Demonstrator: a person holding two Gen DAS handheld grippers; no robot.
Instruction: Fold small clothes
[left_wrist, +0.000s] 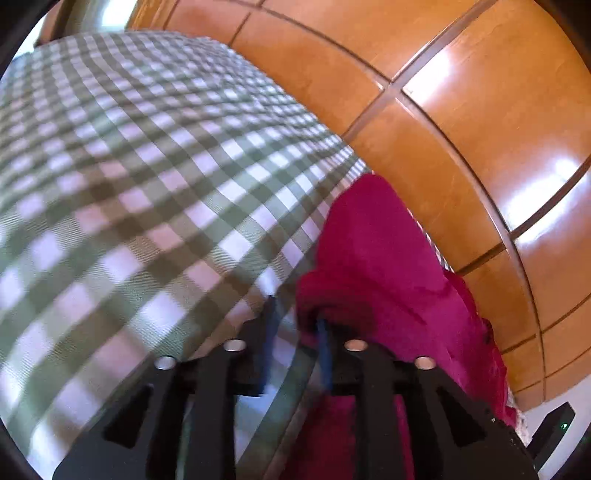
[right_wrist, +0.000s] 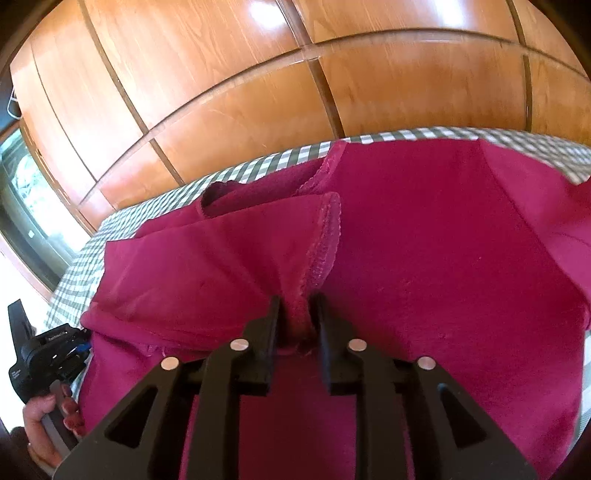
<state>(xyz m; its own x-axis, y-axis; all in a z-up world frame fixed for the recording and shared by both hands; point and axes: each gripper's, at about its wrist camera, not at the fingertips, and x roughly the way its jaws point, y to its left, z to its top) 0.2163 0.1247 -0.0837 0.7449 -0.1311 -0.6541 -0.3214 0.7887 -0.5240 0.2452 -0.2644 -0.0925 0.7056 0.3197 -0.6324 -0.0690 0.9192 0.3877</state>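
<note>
Glossy wooden wardrobe panels (right_wrist: 258, 110) fill the background beyond both grippers, and below them spreads a green-and-white checked cloth (left_wrist: 129, 184) covering the work surface. On that cloth lies the magenta garment (right_wrist: 443, 277), a small fleecy piece with a stitched seam running straight ahead of the right gripper (right_wrist: 297, 321). Its two fingers are pressed together on a bunched ridge of fabric at the near end of that seam, so it is gripping the garment. The left gripper (left_wrist: 295, 325) sits at the garment's edge: from its own camera the magenta cloth lies to its right and wraps around the right-hand finger, while checked cloth shows through the gap between the fingers. That gap looks narrow, yet whether any fabric is actually pinched there I cannot tell; the view is blurred. In the right wrist view the person's left hand (right_wrist: 48, 417) and its tool appear low on the left, touching the garment's side. Judging by this, the step in hand is gathering a fold, with both tools placed at the near side of the garment. The next move probably calls for lifting the gripped fabric and carrying it forward, away from the grippers, keeping both sides level so the fold lands straight.
</note>
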